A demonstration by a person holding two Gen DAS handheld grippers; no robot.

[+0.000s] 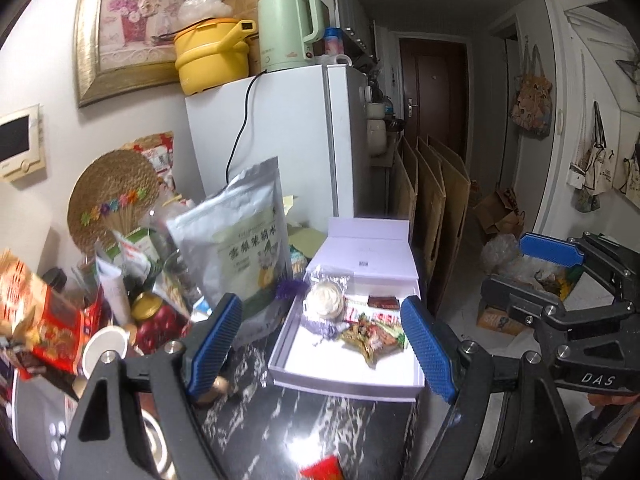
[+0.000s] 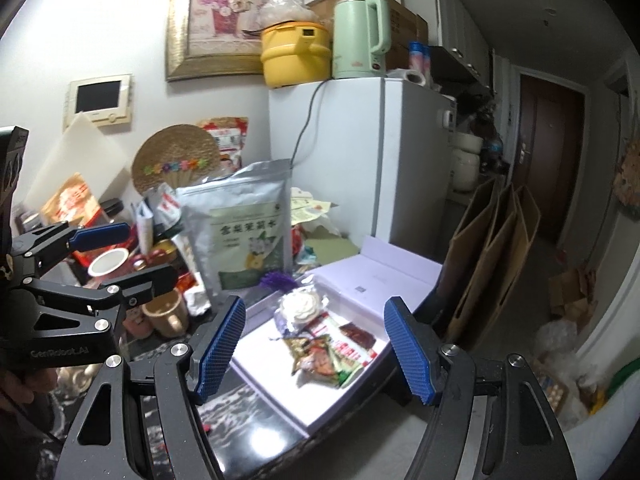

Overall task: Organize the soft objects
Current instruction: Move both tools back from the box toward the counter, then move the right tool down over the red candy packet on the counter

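Note:
An open white box (image 1: 320,366) (image 2: 272,384) lies on the dark marbled table, its lid folded back. Inside it are a round white soft thing in clear wrap (image 1: 326,298) (image 2: 300,305), a green and red snack packet (image 1: 372,340) (image 2: 320,360) and smaller wrappers. A purple fuzzy piece (image 1: 290,289) (image 2: 276,280) sits at the box's far left corner. My left gripper (image 1: 322,346) (image 2: 128,256) hovers open in front of the box, holding nothing. To its right my right gripper (image 2: 316,348) (image 1: 536,276) is also open and empty. A red packet (image 1: 324,470) shows at the near table edge.
A tall silver pouch (image 1: 244,240) (image 2: 244,232) stands left of the box amid cups, jars and packets. Behind is a white fridge (image 1: 280,140) (image 2: 340,152) bearing a yellow pot and a green kettle. Cardboard sheets (image 2: 492,264) lean beside the table; boxes and bags lie on the floor at right.

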